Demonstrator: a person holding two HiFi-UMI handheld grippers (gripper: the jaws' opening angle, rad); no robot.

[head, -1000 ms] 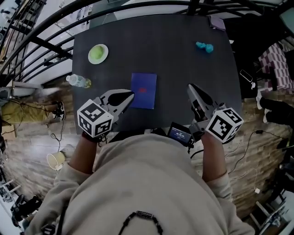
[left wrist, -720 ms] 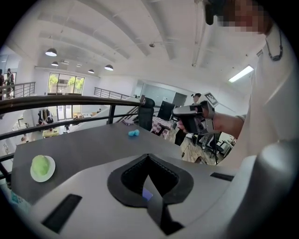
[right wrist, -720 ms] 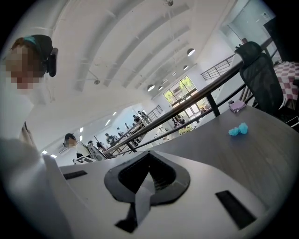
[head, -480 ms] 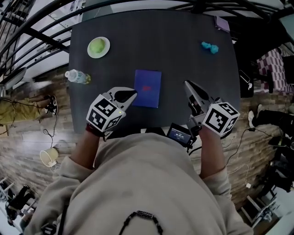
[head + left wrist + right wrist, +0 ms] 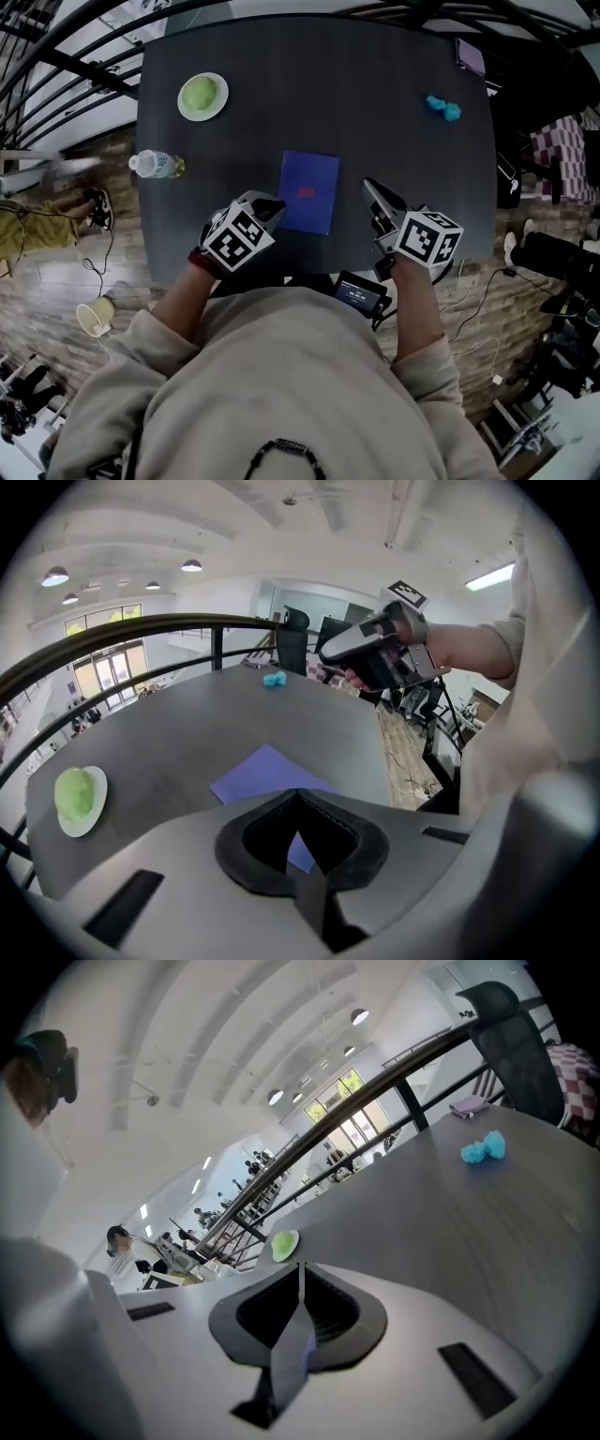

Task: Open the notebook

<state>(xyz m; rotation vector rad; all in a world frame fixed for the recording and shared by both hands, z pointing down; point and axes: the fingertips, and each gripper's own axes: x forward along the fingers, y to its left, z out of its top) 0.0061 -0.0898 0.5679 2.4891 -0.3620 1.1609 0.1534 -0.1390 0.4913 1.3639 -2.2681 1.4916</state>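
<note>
Nothing done yet: the blue notebook point(image 5: 309, 191) lies closed mid-frame on the worktop point(image 5: 375, 103), my left fingers point(image 5: 267, 202) and right fingers point(image 5: 376, 196) beside it (both pinched together, empty)

The notebook point(image 5: 308, 191) is blue, the table point(image 5: 328, 84) dark grey, the plate point(image 5: 218, 105) white, the small lump point(image 5: 443, 108) turquoise.

Ceiling lamps point(image 5: 191, 565) and bright windows point(image 5: 105, 667) far beyond the left gripper point(image 5: 272, 204) light the room evenly, leaving a dull sheen on the dark table point(image 5: 375, 103) and only faint shadows. Both gripper views bulge and blacken at their corners, their own jaws soft-focused; the head view looks dimmer.
</note>
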